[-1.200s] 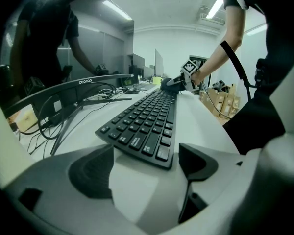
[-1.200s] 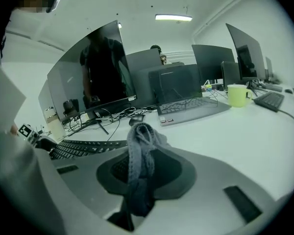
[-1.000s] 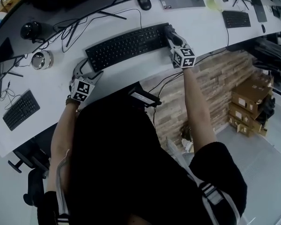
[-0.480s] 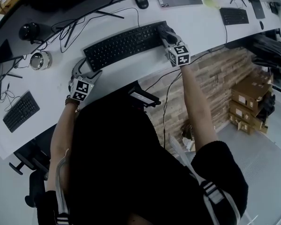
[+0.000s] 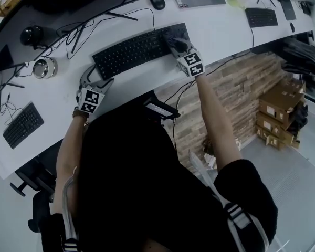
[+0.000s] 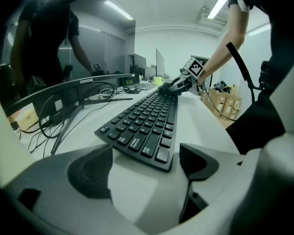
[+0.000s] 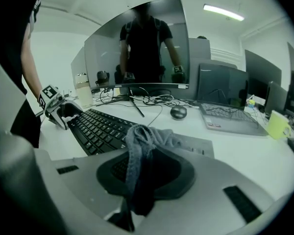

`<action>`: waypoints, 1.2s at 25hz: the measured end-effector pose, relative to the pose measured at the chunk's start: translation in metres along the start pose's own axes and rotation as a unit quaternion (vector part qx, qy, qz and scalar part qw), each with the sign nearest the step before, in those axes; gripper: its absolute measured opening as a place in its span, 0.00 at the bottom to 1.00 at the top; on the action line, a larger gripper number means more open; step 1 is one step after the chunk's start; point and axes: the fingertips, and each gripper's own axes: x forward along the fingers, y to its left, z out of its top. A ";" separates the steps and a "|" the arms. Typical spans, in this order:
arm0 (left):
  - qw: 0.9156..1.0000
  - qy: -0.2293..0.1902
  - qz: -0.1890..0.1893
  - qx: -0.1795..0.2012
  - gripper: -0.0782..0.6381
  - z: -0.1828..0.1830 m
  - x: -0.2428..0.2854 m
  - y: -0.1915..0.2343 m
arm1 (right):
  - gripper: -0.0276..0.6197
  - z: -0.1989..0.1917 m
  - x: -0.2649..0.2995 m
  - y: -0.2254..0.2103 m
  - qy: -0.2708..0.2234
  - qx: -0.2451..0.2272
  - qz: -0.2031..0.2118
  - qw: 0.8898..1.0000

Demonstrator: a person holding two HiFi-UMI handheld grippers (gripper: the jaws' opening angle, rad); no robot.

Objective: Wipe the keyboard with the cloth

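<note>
The black keyboard [image 5: 139, 49] lies slantwise on the white desk [image 5: 58, 101]. My right gripper [image 5: 177, 43] is shut on a grey cloth [image 7: 147, 141], which bunches between its jaws and rests on the keyboard's right part [image 7: 100, 131]. In the left gripper view the cloth [image 6: 166, 87] shows at the keyboard's far end. My left gripper [image 5: 96, 76] stands open at the left near corner of the keyboard [image 6: 142, 126]. Its pads [image 6: 90, 173] straddle that corner with a gap on each side.
A curved monitor [image 7: 137, 48] on a stand is behind the keyboard, with cables [image 5: 79, 33] under it. A mouse [image 7: 178, 112], a laptop [image 7: 225, 116] and a green cup [image 7: 277, 124] lie further right. A second keyboard [image 5: 23, 122] sits at the left. Cardboard boxes [image 5: 281, 114] stand on the floor.
My right gripper has slid left along the keyboard with the cloth, from its right end towards the middle, rolling a little. The left gripper has kept its place.
</note>
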 end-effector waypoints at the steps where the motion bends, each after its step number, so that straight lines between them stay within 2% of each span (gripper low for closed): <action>1: 1.000 0.000 0.000 0.000 0.69 0.000 0.000 0.000 | 0.13 0.001 0.002 0.006 0.000 -0.004 0.005 1.000; 10: 1.000 0.001 0.000 -0.002 0.69 -0.001 0.000 0.000 | 0.13 0.011 0.014 0.042 0.003 -0.046 0.045 0.998; 15: 1.000 0.000 0.002 -0.004 0.70 -0.001 -0.001 0.001 | 0.13 0.013 0.017 0.049 0.001 -0.056 0.046 0.997; 20: 1.000 0.000 0.004 -0.004 0.70 0.000 0.001 0.000 | 0.13 0.018 0.023 0.074 0.004 -0.105 0.082 0.991; 30: 1.000 0.001 0.008 -0.006 0.71 0.000 0.001 0.001 | 0.13 0.022 0.031 0.097 0.008 -0.140 0.120 0.983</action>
